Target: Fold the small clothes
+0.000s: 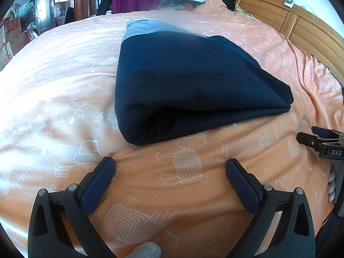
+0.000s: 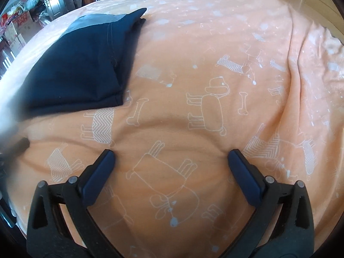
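Apparently finished, the folded navy garment rests on the bed; both the left hand-held gripper and the right hand-held gripper gape wide, empty, clear of it.

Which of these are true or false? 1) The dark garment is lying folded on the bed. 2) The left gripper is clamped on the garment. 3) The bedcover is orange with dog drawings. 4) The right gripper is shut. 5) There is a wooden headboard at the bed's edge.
1) True: the dark garment lies folded on the bedcover.
2) False: the left gripper is open and holds nothing; the garment lies beyond its tips.
3) True: orange with white dog outlines.
4) False: the right gripper is wide open over bare bedcover.
5) True: the wooden headboard shows in the left wrist view.
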Demonstrator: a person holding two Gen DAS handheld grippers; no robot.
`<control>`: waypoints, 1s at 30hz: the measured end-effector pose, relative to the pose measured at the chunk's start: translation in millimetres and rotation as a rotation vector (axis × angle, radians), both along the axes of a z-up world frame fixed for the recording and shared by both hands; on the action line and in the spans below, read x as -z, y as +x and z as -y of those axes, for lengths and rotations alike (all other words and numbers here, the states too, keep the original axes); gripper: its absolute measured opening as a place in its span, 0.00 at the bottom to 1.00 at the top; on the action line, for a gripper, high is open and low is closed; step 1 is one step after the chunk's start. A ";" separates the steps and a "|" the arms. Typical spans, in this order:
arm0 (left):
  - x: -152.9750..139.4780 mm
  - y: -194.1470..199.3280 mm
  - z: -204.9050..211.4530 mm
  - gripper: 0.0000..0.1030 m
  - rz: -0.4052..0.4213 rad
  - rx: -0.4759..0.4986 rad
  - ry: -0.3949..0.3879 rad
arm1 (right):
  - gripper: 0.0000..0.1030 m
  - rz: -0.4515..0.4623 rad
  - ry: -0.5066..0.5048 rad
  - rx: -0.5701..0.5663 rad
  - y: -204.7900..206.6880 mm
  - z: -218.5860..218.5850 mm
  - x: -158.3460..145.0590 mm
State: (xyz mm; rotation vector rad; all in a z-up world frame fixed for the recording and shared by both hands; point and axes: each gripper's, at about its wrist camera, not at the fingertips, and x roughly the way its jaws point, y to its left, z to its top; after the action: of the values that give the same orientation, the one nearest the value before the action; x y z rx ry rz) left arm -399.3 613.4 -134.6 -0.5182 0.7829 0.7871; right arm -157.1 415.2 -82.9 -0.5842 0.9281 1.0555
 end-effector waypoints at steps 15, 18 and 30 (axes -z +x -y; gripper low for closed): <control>-1.0 -1.2 1.9 1.00 0.005 -0.001 -0.002 | 1.00 -0.006 0.002 -0.002 2.5 1.4 0.3; -0.9 -1.4 1.5 1.00 0.006 -0.001 -0.005 | 1.00 -0.006 0.002 -0.002 2.3 1.6 0.9; -0.8 0.3 1.4 1.00 0.009 -0.001 -0.009 | 1.00 -0.003 0.002 -0.004 0.7 1.6 0.2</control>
State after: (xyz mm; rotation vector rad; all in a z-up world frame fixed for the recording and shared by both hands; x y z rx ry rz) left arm -399.0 612.0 -133.8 -0.5300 0.7787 0.7816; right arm -156.3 413.6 -83.0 -0.5833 0.9291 1.0613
